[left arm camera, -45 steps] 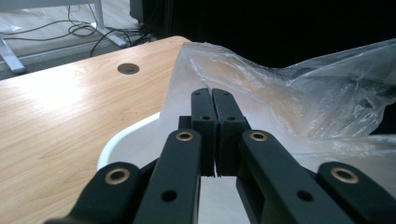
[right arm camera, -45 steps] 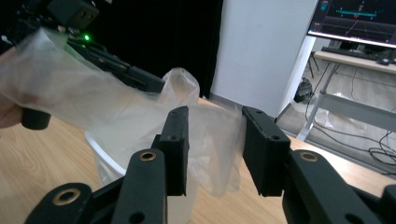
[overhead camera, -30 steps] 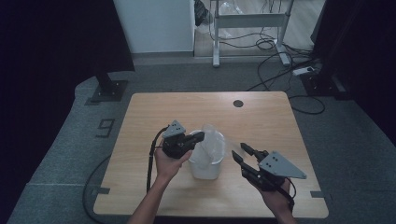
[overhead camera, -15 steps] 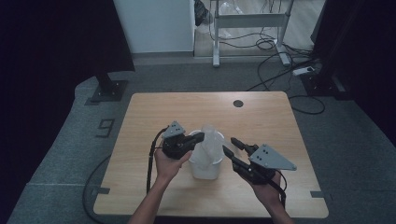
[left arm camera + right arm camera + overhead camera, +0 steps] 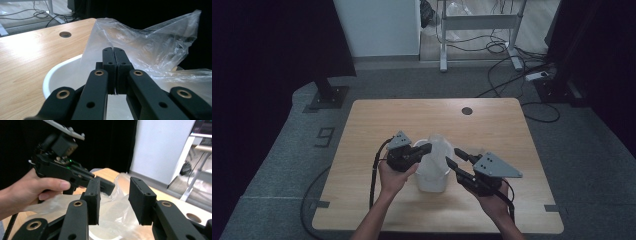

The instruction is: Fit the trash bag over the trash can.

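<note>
**A:** Start with your left gripper (image 5: 426, 148). What does it have?

**B:** Your jaws there are pressed fully together. In the left gripper view the two pads meet flat at the clear plastic bag (image 5: 150, 50), right at the edge where the film rises over the near rim of the white bucket (image 5: 62, 72), so you are pinching the bag's edge. From above, that gripper points right, with its tips over the bucket's left rim.

**A:** And your right gripper (image 5: 455, 157)?

**B:** Parted about halfway, with nothing between the pads. In the right gripper view the gap (image 5: 114, 201) looks onto the crumpled bag (image 5: 117, 212), but the pads touch none of it. In the high view its tips sit just beside the bucket's right side, aimed up and left at it.

**A:** Where do the bag and bucket sit?

**B:** The bucket (image 5: 432, 180) stands upright on the wooden table (image 5: 377, 120), in the near half, between your two hands. The bag (image 5: 438, 150) lines it and billows above the rim, tallest at the far side.

**A:** Anything further out?

**B:** A round cable hole (image 5: 467, 110) lies near the table's far edge, well apart from the bucket. Your left hand (image 5: 393, 177) wraps its gripper's body, and a black cable (image 5: 373, 175) trails from it towards the near edge.
</note>
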`<state>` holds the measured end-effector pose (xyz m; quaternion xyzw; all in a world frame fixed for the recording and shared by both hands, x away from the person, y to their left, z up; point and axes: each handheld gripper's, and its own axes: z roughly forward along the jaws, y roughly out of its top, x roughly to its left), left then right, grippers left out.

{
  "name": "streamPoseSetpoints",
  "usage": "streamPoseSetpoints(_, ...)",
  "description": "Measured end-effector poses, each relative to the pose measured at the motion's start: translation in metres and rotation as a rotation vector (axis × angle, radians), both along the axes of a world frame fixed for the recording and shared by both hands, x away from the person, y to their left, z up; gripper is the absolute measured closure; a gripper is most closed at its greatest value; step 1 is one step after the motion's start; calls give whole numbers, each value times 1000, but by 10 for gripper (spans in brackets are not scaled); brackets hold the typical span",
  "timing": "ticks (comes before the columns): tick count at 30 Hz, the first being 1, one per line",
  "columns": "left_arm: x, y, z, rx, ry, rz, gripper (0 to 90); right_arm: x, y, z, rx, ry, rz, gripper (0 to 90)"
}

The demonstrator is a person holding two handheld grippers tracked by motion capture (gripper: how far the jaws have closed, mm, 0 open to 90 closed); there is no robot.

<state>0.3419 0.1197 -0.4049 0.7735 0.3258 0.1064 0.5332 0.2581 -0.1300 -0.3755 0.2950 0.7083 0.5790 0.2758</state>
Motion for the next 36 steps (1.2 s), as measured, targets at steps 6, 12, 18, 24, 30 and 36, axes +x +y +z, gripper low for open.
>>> streamPoseSetpoints(6, -1, 3, -1, -8, -5, 1, 887, 13, 10, -8, -2, 24, -3, 607)
streamPoseSetpoints(12, -5, 4, -2, -16, -10, 0, 888, 24, 16, -10, -1, 40, -17, 610)
streamPoseSetpoints(18, -6, 4, -3, -23, -13, -1, 889, 32, 25, -13, -2, 56, -19, 613)
streamPoseSetpoints(24, -8, 7, -5, -36, -17, 5, 890, 43, 33, -25, -23, 87, -38, 624)
streamPoseSetpoints(30, -8, 8, -6, -43, -9, 3, 891, 47, 34, -35, 4, 139, -11, 665)
streamPoseSetpoints(36, -11, 9, -6, -50, -21, 11, 895, 47, 38, -39, -27, 141, -4, 880)
